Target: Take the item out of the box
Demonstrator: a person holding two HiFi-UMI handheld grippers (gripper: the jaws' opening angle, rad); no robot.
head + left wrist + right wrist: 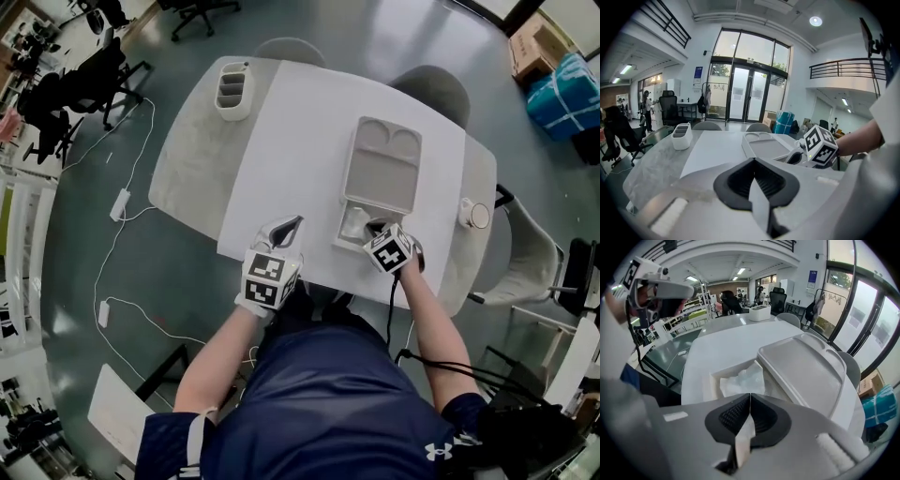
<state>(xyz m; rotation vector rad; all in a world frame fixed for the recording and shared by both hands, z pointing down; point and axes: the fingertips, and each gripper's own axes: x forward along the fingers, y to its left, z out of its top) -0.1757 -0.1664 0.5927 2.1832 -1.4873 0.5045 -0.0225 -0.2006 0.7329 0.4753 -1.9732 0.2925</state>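
A white box (343, 234) stands open near the table's front edge, its lid (382, 164) laid back flat behind it. A crumpled item in clear plastic (743, 377) lies inside the box (714, 377), against the lid (806, 364). My right gripper (750, 395) is at the box (373, 228) with its jaws together, and the item's near edge runs in between the tips. My left gripper (287, 229) hovers over the white mat left of the box. It is shut (753, 161) with nothing in it.
A white compartment organizer (232, 89) stands at the table's far left corner. A small round object (476, 215) sits at the right edge. Two grey chairs (289, 49) are tucked in along the far side. A white mat (291, 141) covers the table's middle.
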